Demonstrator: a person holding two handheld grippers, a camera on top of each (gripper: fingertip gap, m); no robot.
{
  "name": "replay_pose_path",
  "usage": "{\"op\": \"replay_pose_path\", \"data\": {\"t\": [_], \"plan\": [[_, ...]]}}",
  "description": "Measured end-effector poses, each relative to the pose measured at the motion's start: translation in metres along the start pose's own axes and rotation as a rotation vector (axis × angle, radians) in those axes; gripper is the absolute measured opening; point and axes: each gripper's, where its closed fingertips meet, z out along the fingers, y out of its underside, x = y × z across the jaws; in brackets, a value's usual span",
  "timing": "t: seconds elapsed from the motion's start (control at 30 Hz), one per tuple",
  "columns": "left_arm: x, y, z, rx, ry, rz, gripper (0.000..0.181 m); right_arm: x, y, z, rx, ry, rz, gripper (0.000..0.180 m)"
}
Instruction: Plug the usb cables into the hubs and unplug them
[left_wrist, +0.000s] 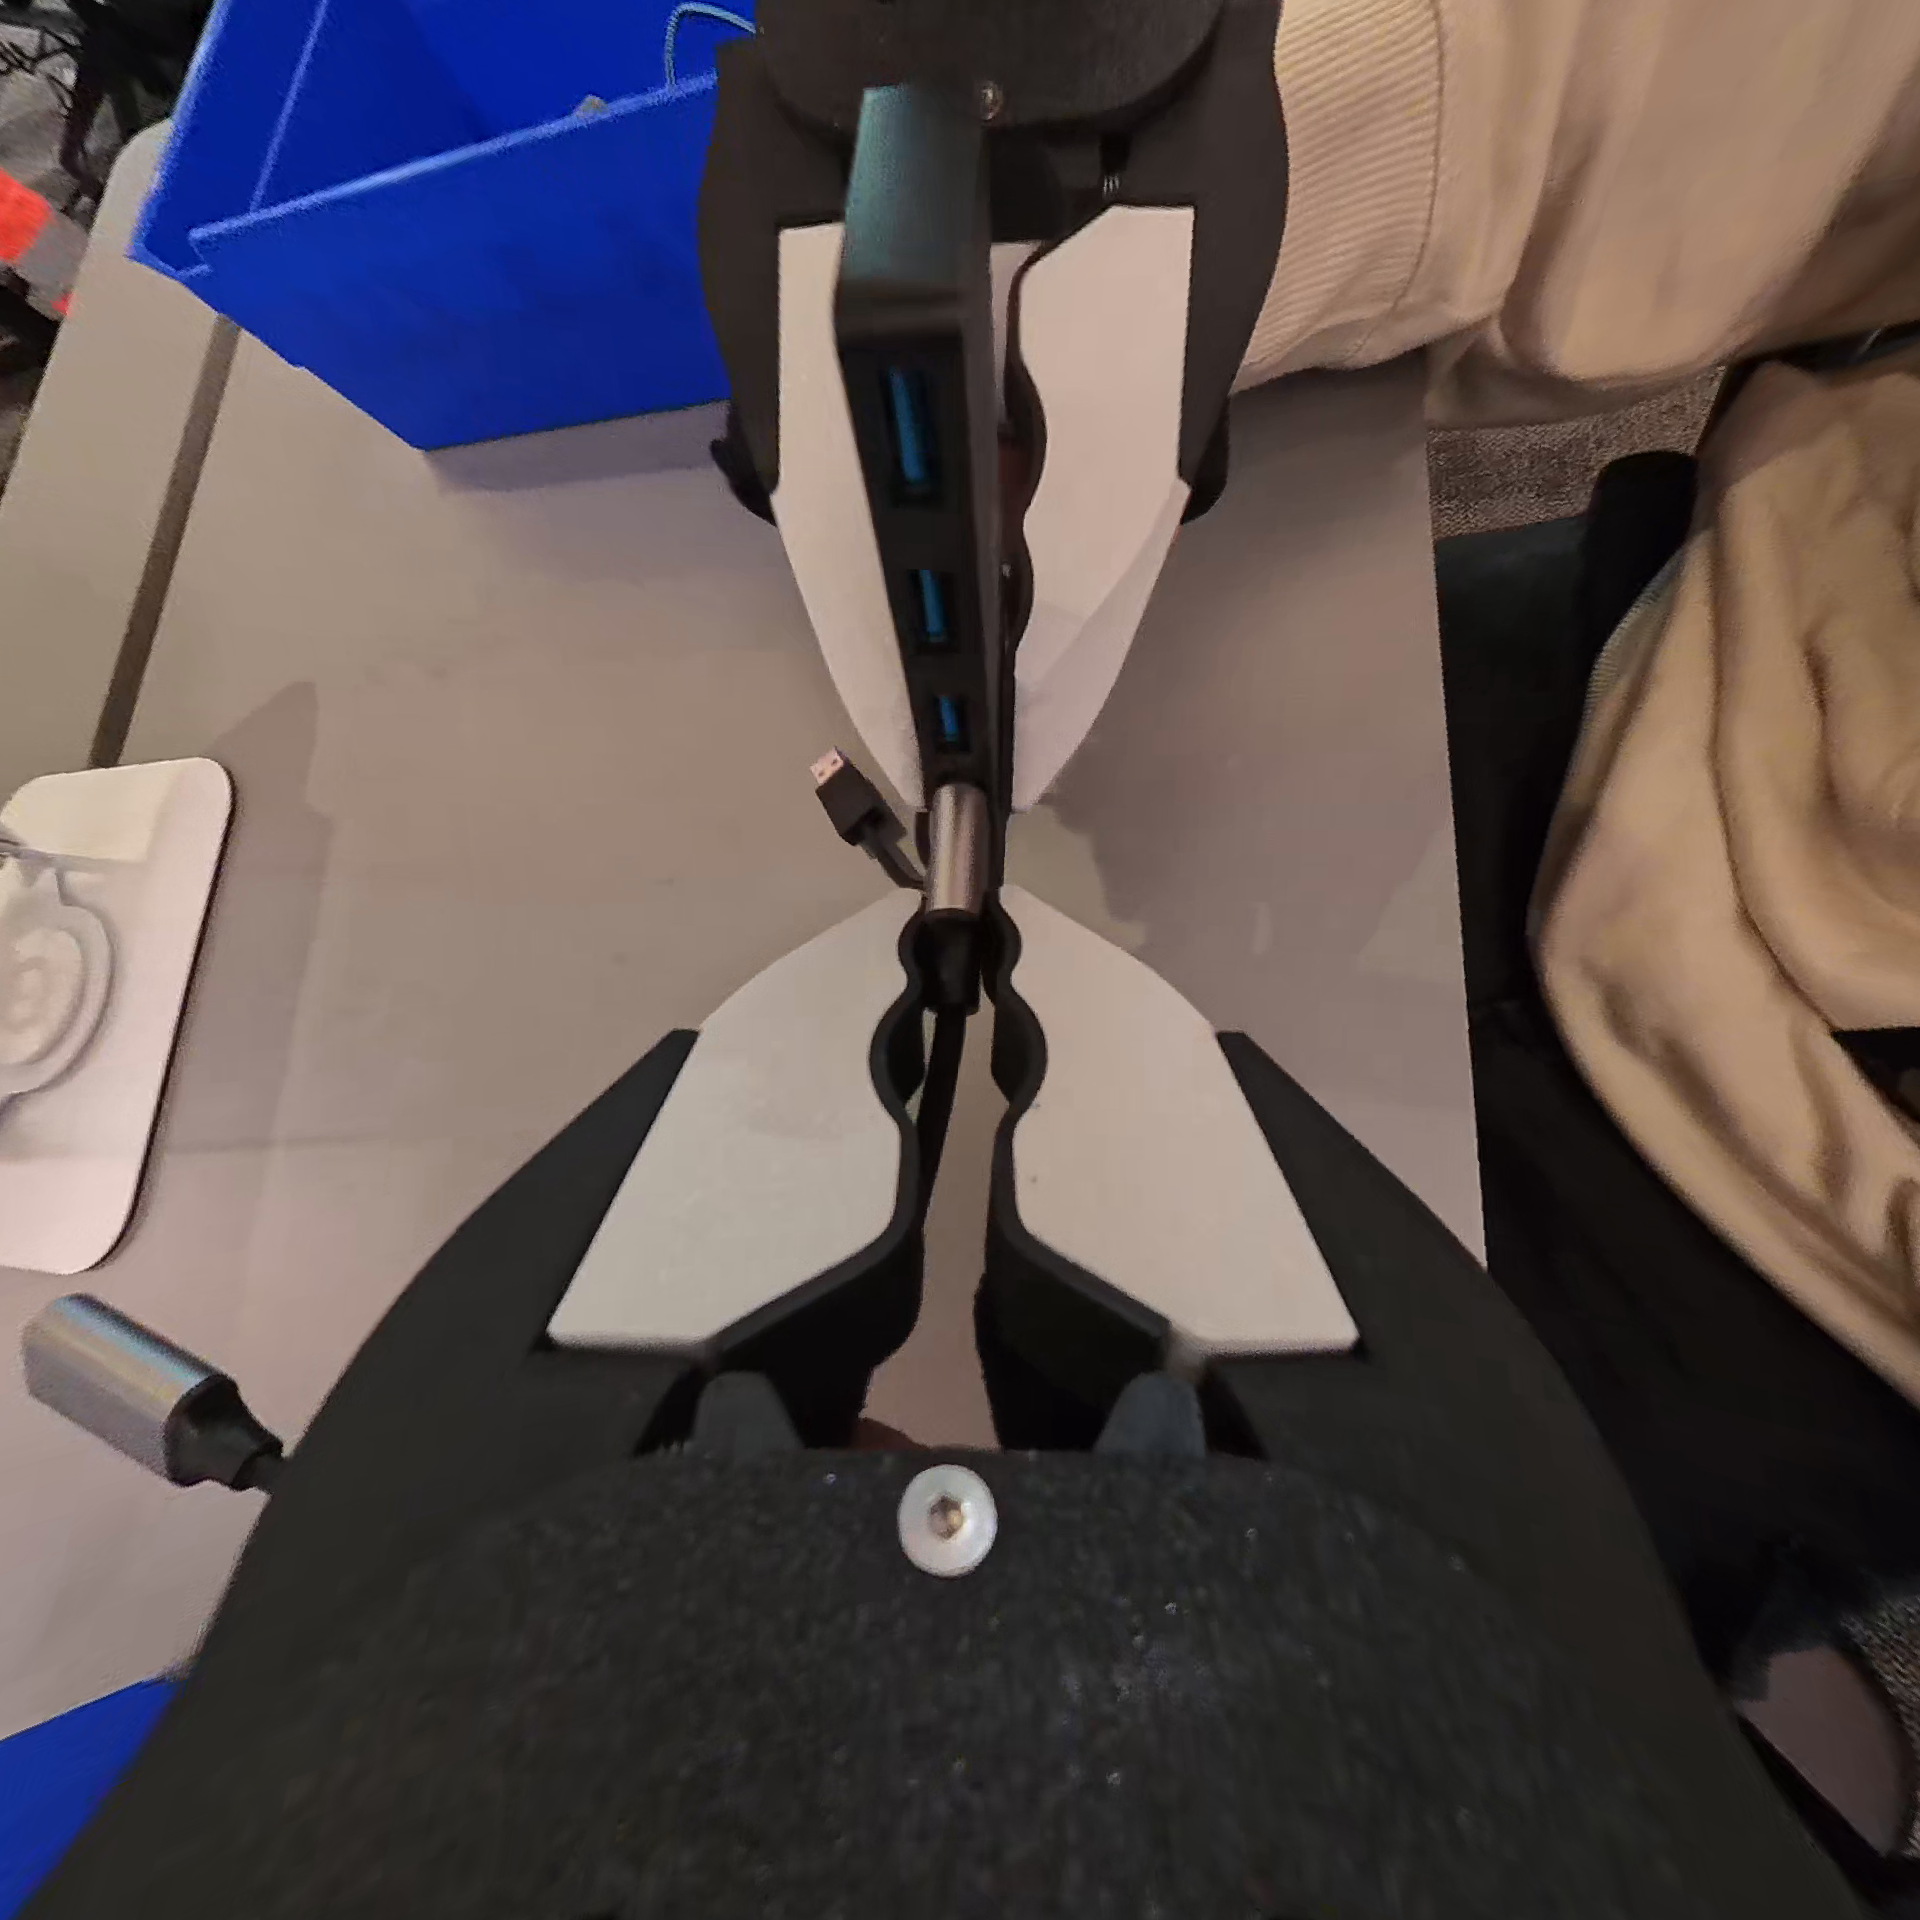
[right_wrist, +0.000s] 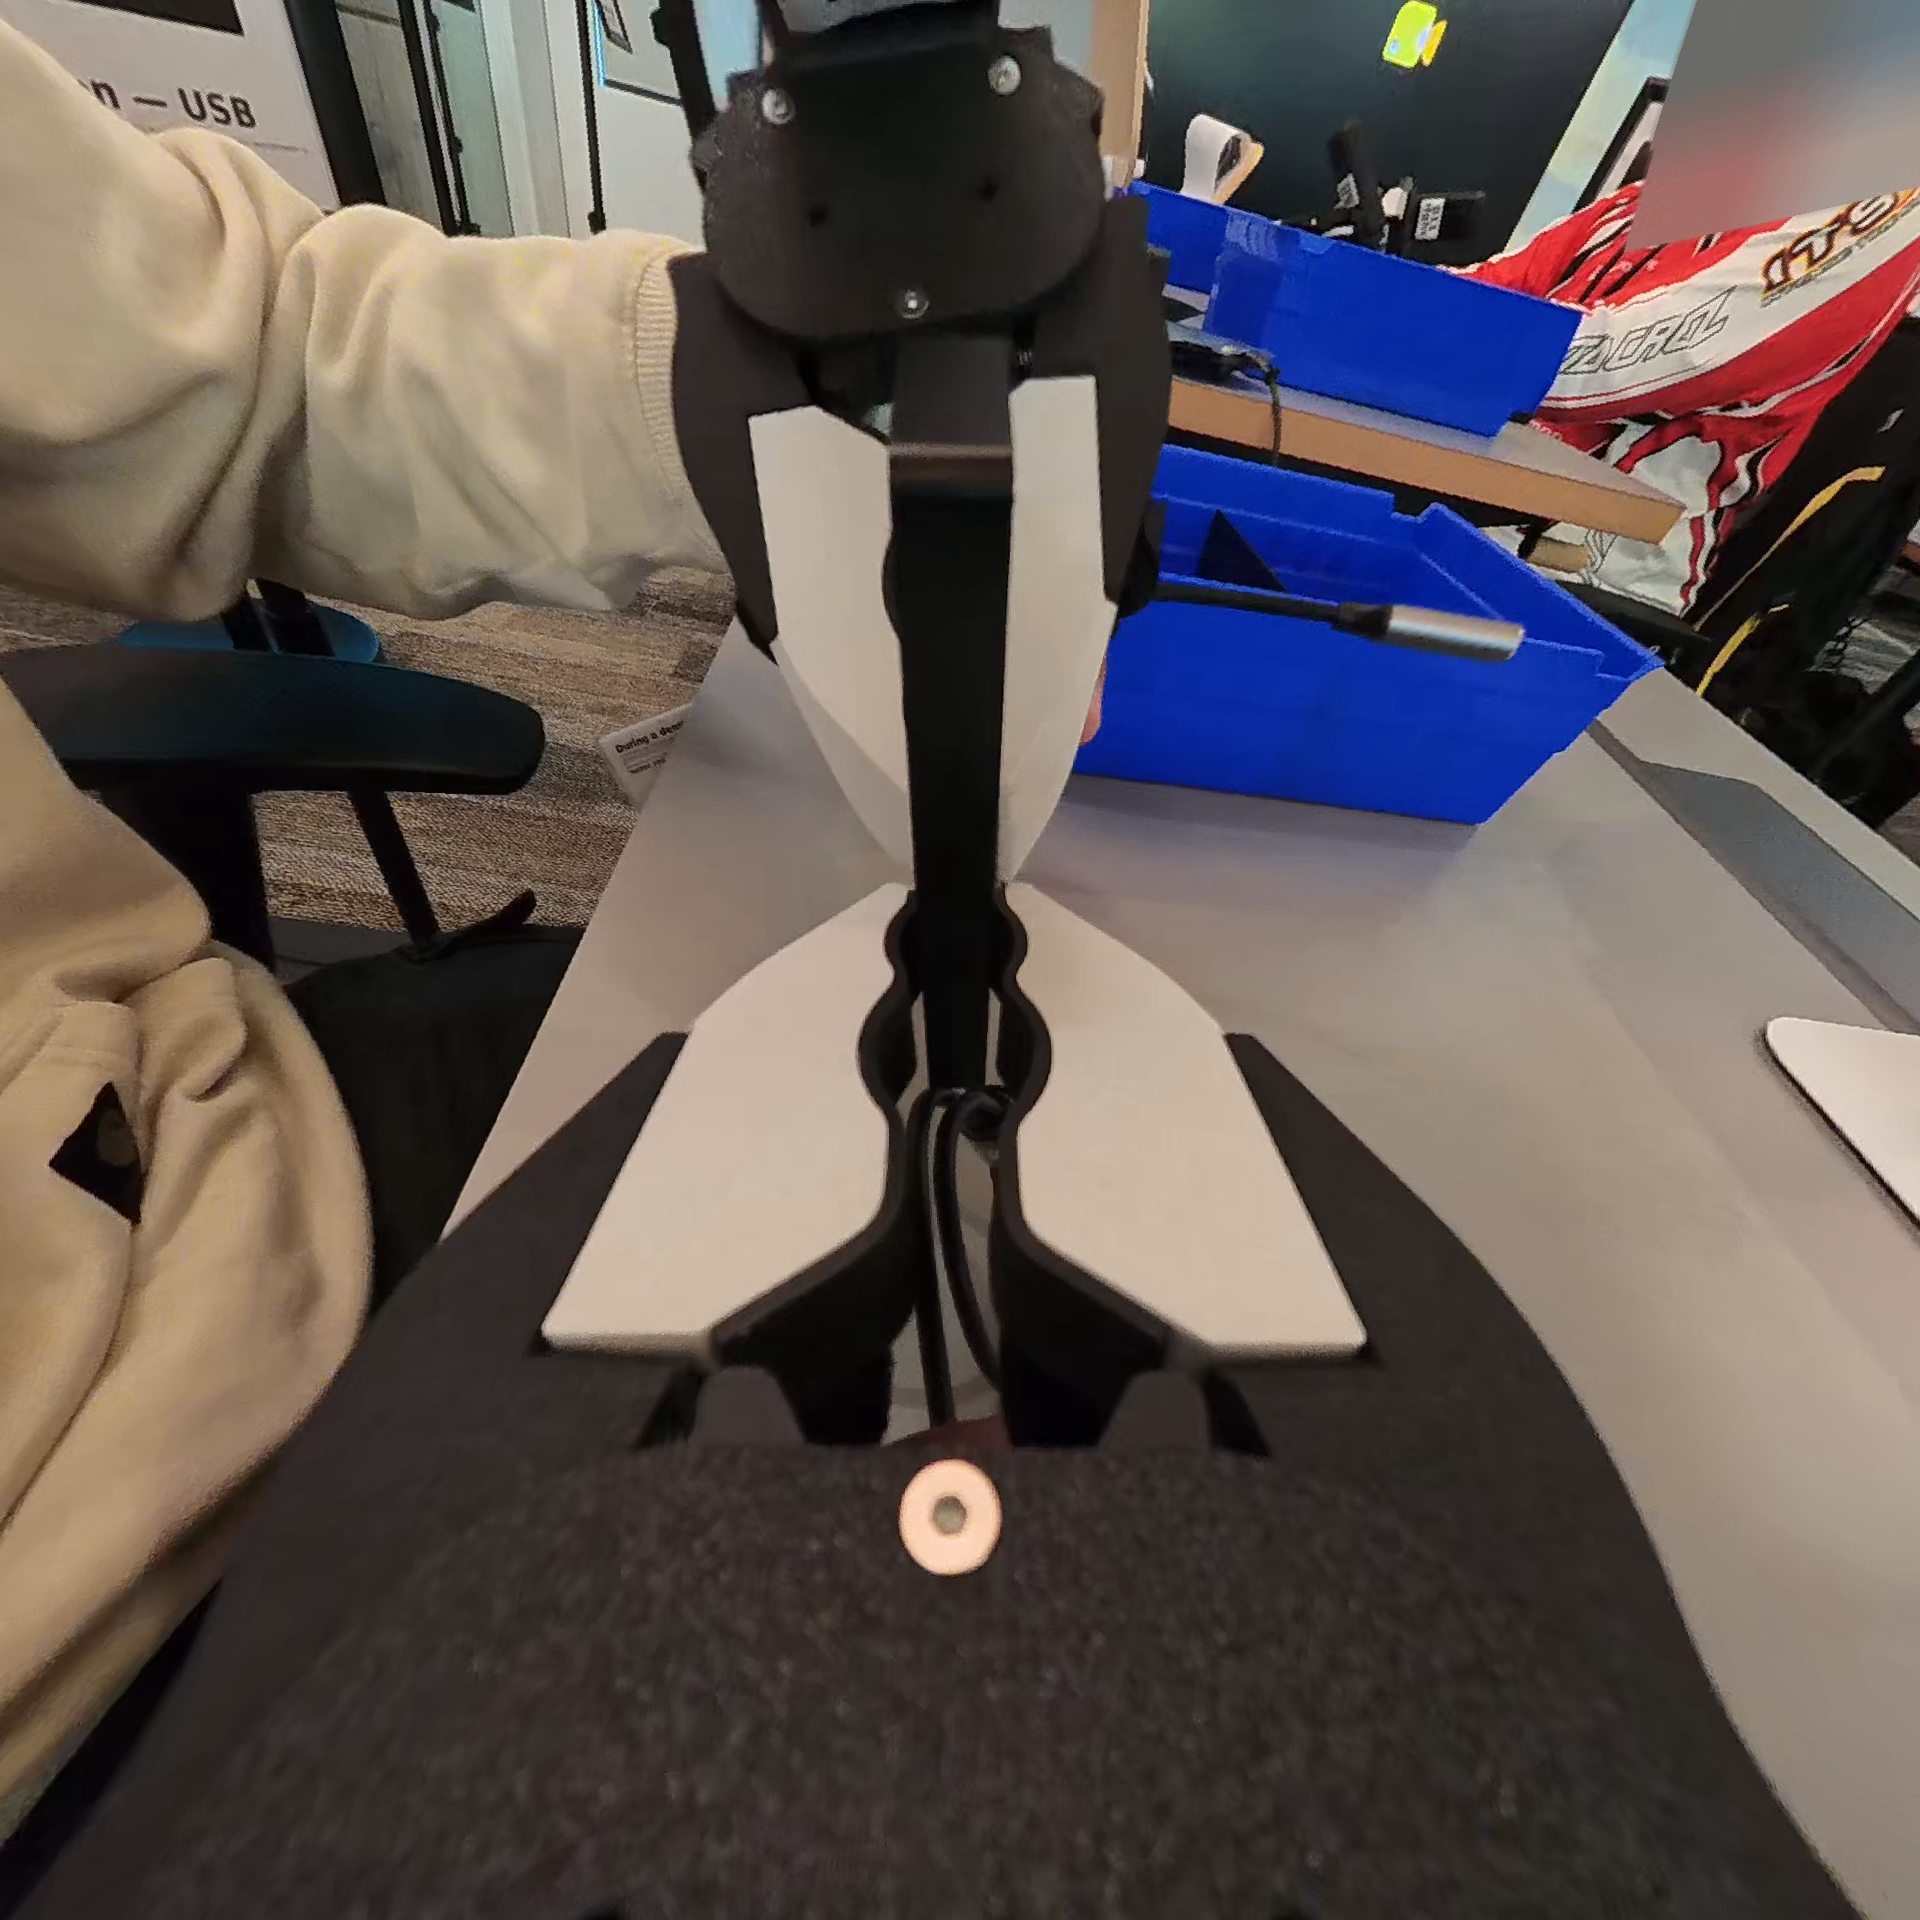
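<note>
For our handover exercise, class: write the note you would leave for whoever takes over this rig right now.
Left tongs: shut on the silver plug.
Right tongs: shut on the hub, held above the table.
Done: the plug meets the hub's end; I cannot tell whether it is fully seated.
The blue side ports are empty. A second silver plug and a small black plug are free.
Left: check seating, unplug, then the other cables.

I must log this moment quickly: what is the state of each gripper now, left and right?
Left gripper: closed on the silver USB plug, at the end of the hub.
Right gripper: closed on the black hub.
</note>
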Motion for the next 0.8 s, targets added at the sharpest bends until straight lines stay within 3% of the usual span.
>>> {"op": "replay_pose_path", "data": {"t": [0.3,0.43,0.57,0.67,0.8], "plan": [[0.005,0.021,-0.006,-0.037,0.037,-0.032,0.008,-0.005,0.008,0.012,-0.046,-0.002,-0.018,0.012],[-0.031,0.049,-0.060,-0.020,-0.084,-0.146,0.008,0.032,0.020,-0.027,-0.036,0.131,0.058,0.011],[-0.034,0.034,-0.069,0.052,-0.130,-0.172,0.008,0.045,0.011,-0.028,-0.036,0.198,0.080,0.011],[-0.045,0.027,-0.052,0.109,-0.269,-0.244,0.008,0.052,0.016,-0.027,-0.092,0.259,0.098,0.011],[-0.077,0.034,-0.045,0.230,-0.658,-0.460,0.008,0.072,0.019,-0.034,-0.165,0.420,0.159,0.011]]}}
